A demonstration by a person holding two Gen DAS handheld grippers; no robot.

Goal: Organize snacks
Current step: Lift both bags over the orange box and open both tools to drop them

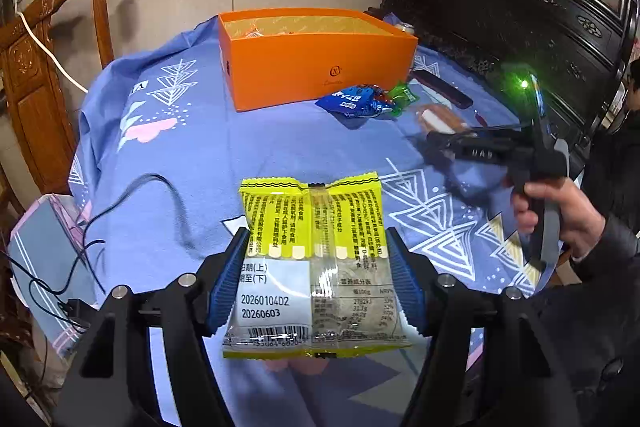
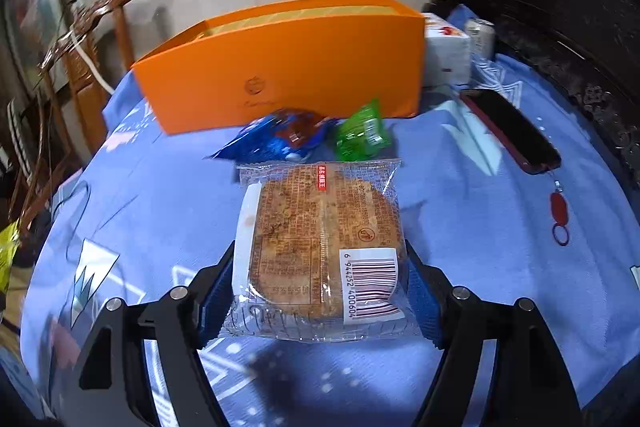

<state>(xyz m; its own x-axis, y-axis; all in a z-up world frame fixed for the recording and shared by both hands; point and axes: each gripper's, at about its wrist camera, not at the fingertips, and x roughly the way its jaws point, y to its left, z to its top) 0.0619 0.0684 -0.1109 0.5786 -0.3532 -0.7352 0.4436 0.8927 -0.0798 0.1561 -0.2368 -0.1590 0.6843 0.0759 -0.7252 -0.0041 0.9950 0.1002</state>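
Left gripper (image 1: 318,287): pinches the yellow snack packet (image 1: 314,259) by its two side edges; the packet hangs above the tabletop (image 1: 200,155).
Right gripper (image 2: 320,287): pinches the clear-wrapped round cake (image 2: 320,243) the same way, also lifted off the cloth.
Orange box (image 1: 316,67): open on top, straight ahead of both grippers, at the far side of the tabletop; its long side lies across the view.
Nearer hand: in my judgement the right one; from the left wrist view it shows further forward, on the right.
In the way: a blue packet (image 2: 272,143) and a green packet (image 2: 360,135) lie just in front of the box wall, so each load must pass over them and over the rim.
Beside: a dark phone (image 2: 508,127) with a red key tag (image 2: 558,205) lies to the right, well apart from the path.
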